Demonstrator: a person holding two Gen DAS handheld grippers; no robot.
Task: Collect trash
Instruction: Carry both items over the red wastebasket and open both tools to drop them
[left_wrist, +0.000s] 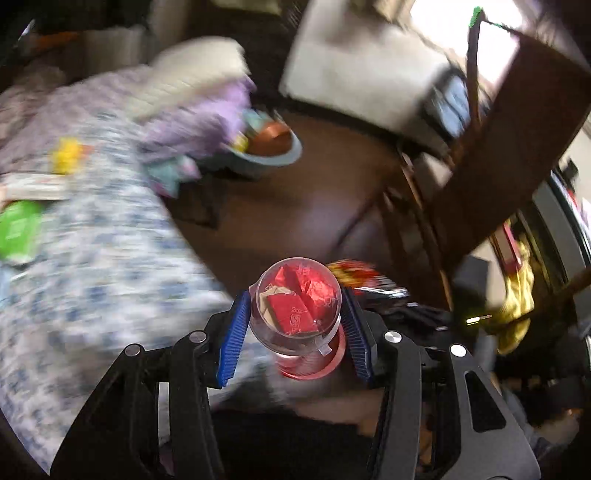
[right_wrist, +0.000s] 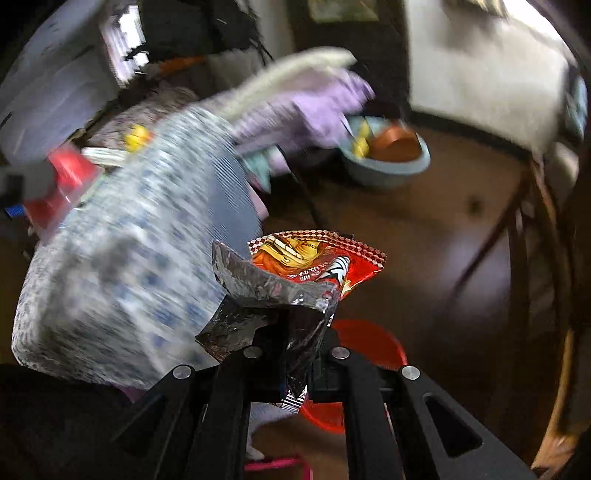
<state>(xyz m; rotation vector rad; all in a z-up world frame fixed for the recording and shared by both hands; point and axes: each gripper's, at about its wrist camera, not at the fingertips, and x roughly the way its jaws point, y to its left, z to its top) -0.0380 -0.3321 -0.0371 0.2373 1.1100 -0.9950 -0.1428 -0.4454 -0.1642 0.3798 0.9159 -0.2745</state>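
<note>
We've got the left hand-held gripper (left_wrist: 295, 325) clamped on a clear cup (left_wrist: 297, 314) stuffed with red wrappers (left_wrist: 295, 299). Right hand-held gripper (right_wrist: 291, 332) pinches a foil snack bag (right_wrist: 295, 284). Both hang off the bed (left_wrist: 92, 258) edge, over the floor (left_wrist: 295, 192).

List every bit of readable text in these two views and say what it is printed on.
"2oz": clear measuring cup in the left hand-held gripper.
Red packet in that cup: symbol unreadable.
Snack wrapper in the right hand-held gripper: script too distorted.
Green packet on the bed: blurred.
</note>
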